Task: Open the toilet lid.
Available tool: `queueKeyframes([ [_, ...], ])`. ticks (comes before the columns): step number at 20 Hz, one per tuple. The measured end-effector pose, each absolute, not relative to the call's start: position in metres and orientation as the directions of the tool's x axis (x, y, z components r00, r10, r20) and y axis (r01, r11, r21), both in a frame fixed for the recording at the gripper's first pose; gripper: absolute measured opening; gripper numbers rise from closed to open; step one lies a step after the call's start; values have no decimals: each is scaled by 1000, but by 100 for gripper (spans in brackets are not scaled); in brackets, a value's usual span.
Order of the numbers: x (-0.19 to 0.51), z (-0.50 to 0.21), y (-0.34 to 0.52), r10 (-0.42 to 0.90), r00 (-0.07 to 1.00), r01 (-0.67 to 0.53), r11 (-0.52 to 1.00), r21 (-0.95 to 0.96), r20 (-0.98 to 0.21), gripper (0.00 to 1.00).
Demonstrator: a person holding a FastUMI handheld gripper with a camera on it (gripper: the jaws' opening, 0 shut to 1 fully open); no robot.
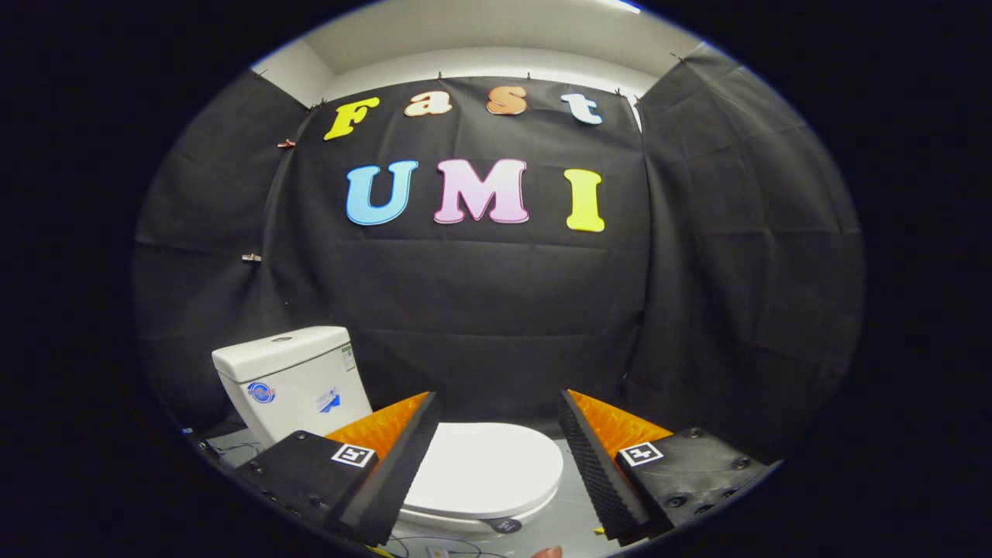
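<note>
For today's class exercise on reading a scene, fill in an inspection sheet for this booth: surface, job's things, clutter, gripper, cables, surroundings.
Surface: grey floor around the toilet base.
Job's things: toilet lid white, down, closed; white cistern behind it, stickers on its front.
Clutter: small white item on the floor near the cables; a reddish tip beside it, unidentifiable.
Gripper: gripper open, fingers wide apart, lid seen between them, touching nothing.
Cables: thin wires on the floor in front of the toilet.
Surroundings: black cloth wall, clipped up; pale ceiling above.
</note>
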State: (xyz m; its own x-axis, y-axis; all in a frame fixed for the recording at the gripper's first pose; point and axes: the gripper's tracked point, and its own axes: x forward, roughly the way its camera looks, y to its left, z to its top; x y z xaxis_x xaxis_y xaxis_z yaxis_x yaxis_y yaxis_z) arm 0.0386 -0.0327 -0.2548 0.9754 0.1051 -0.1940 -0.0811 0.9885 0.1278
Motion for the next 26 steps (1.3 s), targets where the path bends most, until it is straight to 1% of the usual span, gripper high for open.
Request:
queueKeyframes([
  [2, 39, -284, -36, 124, 962, -76, 977, 200, -244, 98],
  [7, 36, -363, -55, 133, 916, -7, 948, 317, -380, 99],
  [10, 29, -410, -67, 162, 874, 57, 902, 428, -459, 99],
  [14, 22, -467, -69, 229, 808, 160, 801, 577, -543, 99],
  [17, 15, -498, -76, 282, 768, 240, 705, 667, -574, 99],
  [22, 5, -538, -71, 378, 708, 341, 557, 757, -597, 99],
  [26, 8, -560, -61, 441, 657, 385, 500, 775, -611, 98],
])
